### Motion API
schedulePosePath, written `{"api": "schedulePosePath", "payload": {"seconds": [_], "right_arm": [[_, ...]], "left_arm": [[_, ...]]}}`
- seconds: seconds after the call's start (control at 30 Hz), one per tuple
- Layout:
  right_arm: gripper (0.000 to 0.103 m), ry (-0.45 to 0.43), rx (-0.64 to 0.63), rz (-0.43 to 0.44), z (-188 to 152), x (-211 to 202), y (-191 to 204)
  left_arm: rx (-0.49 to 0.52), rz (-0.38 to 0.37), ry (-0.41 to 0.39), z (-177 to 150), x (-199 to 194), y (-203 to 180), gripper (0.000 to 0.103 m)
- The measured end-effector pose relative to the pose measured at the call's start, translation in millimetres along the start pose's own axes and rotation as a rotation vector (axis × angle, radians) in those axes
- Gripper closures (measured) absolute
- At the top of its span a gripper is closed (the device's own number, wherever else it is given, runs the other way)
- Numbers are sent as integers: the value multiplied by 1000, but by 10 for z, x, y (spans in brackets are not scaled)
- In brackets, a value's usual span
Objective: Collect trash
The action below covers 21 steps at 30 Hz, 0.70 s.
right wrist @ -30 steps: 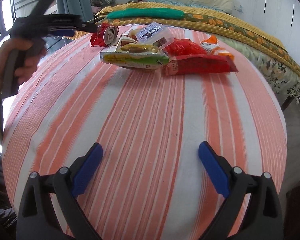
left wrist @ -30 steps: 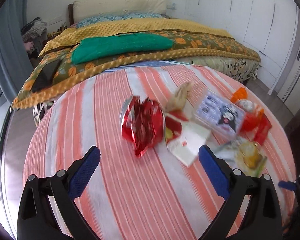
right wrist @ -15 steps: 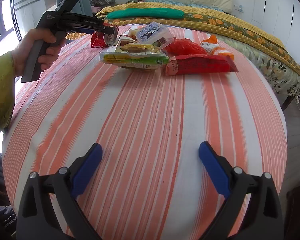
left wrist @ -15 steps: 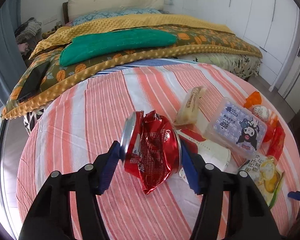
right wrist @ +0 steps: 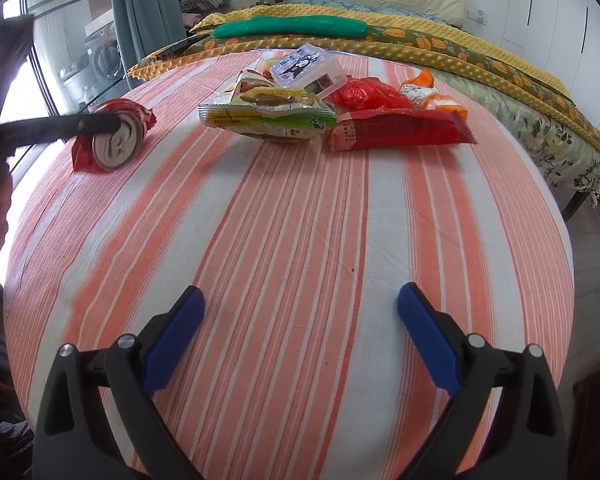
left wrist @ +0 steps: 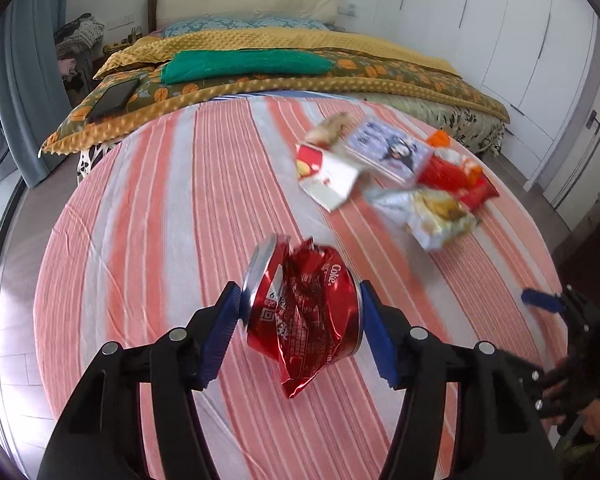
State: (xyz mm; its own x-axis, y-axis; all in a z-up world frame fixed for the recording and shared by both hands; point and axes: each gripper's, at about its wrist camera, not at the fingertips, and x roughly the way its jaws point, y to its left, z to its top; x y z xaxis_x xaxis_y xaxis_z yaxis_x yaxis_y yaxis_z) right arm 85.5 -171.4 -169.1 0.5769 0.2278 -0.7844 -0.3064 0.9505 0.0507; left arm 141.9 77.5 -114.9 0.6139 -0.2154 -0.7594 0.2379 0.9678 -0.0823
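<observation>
My left gripper (left wrist: pixel 300 320) is shut on a crushed red Coke can (left wrist: pixel 304 314), its blue pads pressing both ends, and holds it above the striped table. The can also shows in the right wrist view (right wrist: pixel 114 140) at the left, clamped by the left gripper's fingers. A pile of trash lies at the far side: a white and red carton (left wrist: pixel 332 178), a clear plastic box (right wrist: pixel 306 68), a green snack bag (right wrist: pixel 266 118), a red wrapper (right wrist: pixel 400 130) and an orange wrapper (right wrist: pixel 428 88). My right gripper (right wrist: pixel 300 332) is open and empty near the table's front edge.
The round table (right wrist: pixel 292 240) has an orange and white striped cloth. A bed (left wrist: pixel 292 64) with a yellow blanket and green cushion stands right behind it. White wardrobes line the right wall; a curtain and window are at the left.
My left gripper closed on the Coke can, lifted it and carried it back and left, away from the trash pile. The right gripper has hardly moved.
</observation>
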Motion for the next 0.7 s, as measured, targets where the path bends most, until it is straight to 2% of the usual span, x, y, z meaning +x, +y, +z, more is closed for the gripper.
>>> {"api": "schedulePosePath", "payload": {"seconds": [0.07, 0.13, 0.2, 0.3, 0.6, 0.7], "right_arm": [[9, 0, 0, 0, 0, -1, -1], [9, 0, 1, 1, 0, -3, -3], [9, 1, 1, 1, -1, -2, -1], [9, 1, 0, 1, -1, 0, -2], [8, 3, 10, 22, 2, -17, -48], [8, -9, 92, 95, 116, -84, -159]], "left_arm": [[7, 23, -16, -87, 3, -53, 42], [8, 26, -22, -127, 21, -73, 35], [0, 16, -21, -156, 40, -72, 23], [15, 37, -23, -194, 84, -93, 15], [8, 78, 58, -224, 269, -45, 11], [14, 78, 70, -237, 292, -57, 8]]}}
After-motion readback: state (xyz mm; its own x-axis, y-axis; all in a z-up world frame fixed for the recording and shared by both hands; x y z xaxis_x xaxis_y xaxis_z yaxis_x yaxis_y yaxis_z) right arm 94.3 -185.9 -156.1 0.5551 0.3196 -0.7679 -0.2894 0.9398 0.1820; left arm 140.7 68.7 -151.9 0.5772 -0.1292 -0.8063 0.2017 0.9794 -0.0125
